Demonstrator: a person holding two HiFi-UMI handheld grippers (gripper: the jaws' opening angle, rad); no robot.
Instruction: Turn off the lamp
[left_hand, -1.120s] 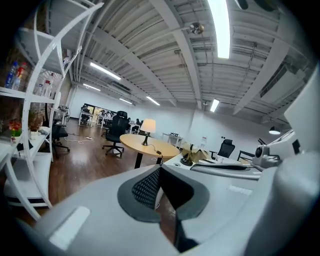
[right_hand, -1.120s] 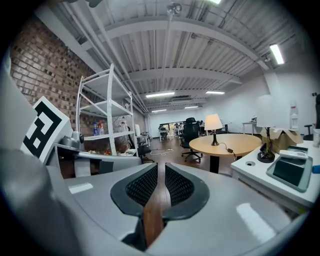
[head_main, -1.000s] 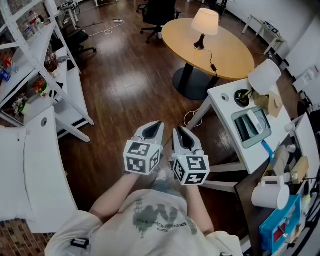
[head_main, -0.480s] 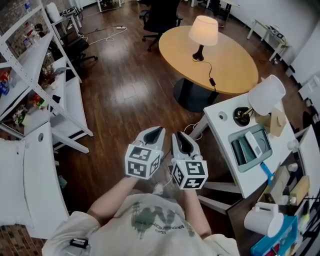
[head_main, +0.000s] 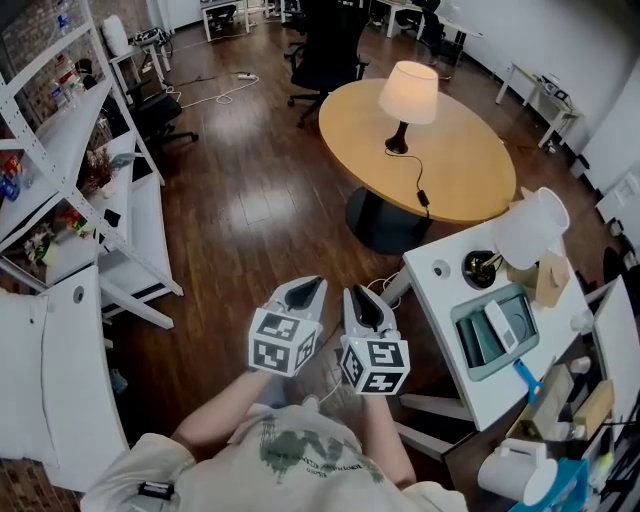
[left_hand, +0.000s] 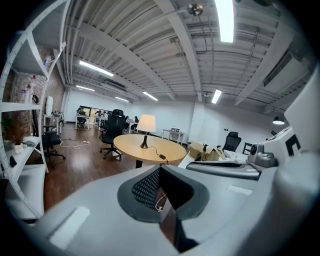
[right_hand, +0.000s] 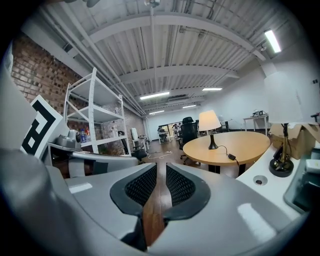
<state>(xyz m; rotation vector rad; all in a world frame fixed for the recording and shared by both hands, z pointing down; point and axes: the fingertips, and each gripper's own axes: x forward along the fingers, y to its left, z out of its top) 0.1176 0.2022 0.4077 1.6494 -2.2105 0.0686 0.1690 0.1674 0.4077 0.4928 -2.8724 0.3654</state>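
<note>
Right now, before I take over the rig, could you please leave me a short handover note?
Left gripper: jaws slightly apart, empty.
Right gripper: jaws have just been opening, nothing between them.
Cream-shaded table lamp with black base: lit, on the round wooden table, well ahead of both grippers. The inline switch on its black cord lies on the tabletop.
Done: nothing yet.
To do: reach the table and switch the lamp off.
</note>
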